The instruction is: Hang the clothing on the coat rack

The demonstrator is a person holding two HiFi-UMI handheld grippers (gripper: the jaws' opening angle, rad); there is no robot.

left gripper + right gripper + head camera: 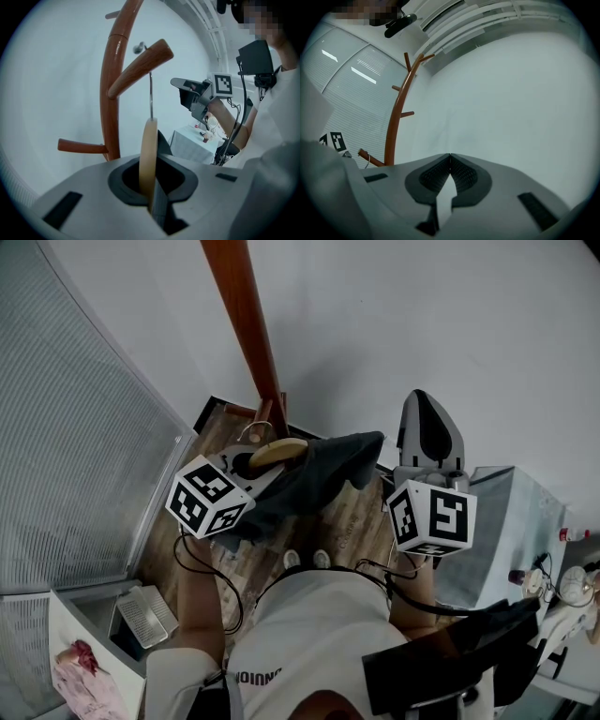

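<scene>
My left gripper (258,461) is shut on a wooden hanger (277,452) that carries a dark garment (323,474). In the left gripper view the hanger's pale wood (149,154) stands on edge between the jaws. Its metal hook (151,96) rises to a slanted peg (140,65) of the brown coat rack (111,98) and seems looped over it. My right gripper (427,407) hangs to the right of the garment, apart from it. Its jaws (450,155) are shut with nothing between them. The rack (396,122) shows at the left of the right gripper view.
A table with a white cloth (511,521) and small items (562,587) stands at the right. A partition with blinds (75,427) runs along the left. The rack's base (267,418) sits on the wooden floor (356,531) by the white wall.
</scene>
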